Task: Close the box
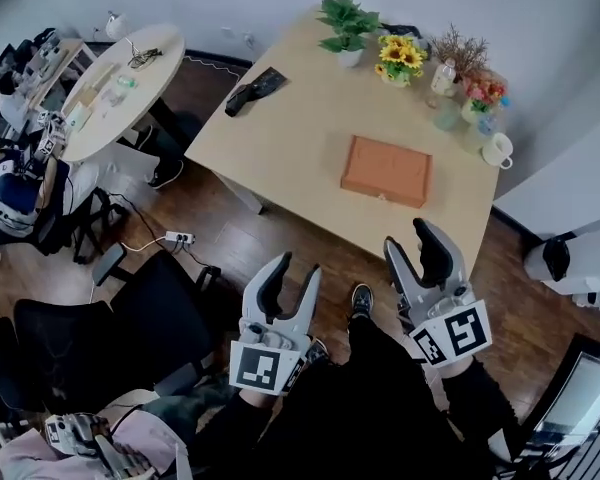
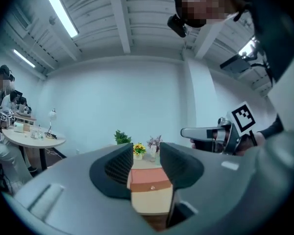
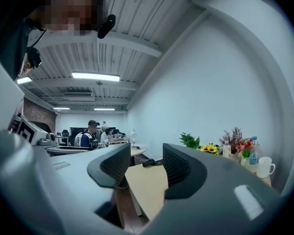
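Note:
A flat orange box (image 1: 386,171) lies on the light wooden table (image 1: 300,138) with its lid down and a small clasp on the front side. Both grippers hang well short of the table, over the floor near my legs. My left gripper (image 1: 293,273) is open and holds nothing. In the left gripper view the box (image 2: 149,182) shows far off through the gap between the jaws of the left gripper (image 2: 146,158). My right gripper (image 1: 410,240) is also open and empty. In the right gripper view only the table's edge (image 3: 147,187) shows between the jaws of the right gripper (image 3: 146,163).
At the table's far side stand a potted plant (image 1: 347,28), sunflowers (image 1: 400,60), a bottle (image 1: 443,76), more flowers (image 1: 480,93) and a white mug (image 1: 497,150). A black object (image 1: 255,90) lies at its left corner. A round table (image 1: 120,78) and a black chair (image 1: 130,328) stand left.

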Demonstrator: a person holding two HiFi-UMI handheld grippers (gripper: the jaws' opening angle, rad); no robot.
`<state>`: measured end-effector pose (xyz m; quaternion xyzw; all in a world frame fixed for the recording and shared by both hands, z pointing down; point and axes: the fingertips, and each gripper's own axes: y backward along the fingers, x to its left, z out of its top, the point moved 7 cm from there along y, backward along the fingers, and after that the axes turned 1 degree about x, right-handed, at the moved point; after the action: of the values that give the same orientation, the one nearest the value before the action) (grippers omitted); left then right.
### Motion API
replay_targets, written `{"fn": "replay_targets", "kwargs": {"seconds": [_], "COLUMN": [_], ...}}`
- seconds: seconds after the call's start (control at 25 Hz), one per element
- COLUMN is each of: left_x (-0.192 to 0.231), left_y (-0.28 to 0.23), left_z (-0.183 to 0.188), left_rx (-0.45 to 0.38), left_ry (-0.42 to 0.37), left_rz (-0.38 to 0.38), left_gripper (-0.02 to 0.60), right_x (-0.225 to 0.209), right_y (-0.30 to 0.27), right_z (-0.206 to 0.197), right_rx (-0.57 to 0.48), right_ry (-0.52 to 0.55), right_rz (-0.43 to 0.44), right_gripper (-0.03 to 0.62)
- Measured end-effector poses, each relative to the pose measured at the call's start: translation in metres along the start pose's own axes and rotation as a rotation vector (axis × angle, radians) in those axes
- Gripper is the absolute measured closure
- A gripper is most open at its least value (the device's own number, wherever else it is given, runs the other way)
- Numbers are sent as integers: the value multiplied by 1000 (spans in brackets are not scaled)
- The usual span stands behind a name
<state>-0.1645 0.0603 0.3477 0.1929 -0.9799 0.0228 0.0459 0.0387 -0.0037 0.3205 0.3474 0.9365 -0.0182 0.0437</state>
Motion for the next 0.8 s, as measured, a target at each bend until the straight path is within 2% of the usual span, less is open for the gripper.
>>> {"fn": "replay_targets", "kwargs": {"seconds": [0.12,0.2,0.32,0.4,0.56,0.8], "left_x": [-20,-32,-52,-68,-103,-122], "left_y": [29,40,49,51,44,44], "left_z": [-5,-13,-13,-10,-7,-2], "left_rx": [37,67,75,69,61,63], "left_ry": [21,32,42,50,37,26], "left_rz": [-21,-22,-30,-35,-43,-26], "left_gripper": [430,430,430,430,431,431], "right_x": [34,45,55,59,47,29], "right_y": [32,45,61,72,97,114], "right_z": [-5,-11,-18,-18,-6,-2], "right_rx": [11,7,11,25,-2,-21], "right_ry": [6,-35,-112,-114,-53,-59], "right_rz": [25,50,97,134,167,150], "right_gripper": [399,399,399,394,373,374]}}
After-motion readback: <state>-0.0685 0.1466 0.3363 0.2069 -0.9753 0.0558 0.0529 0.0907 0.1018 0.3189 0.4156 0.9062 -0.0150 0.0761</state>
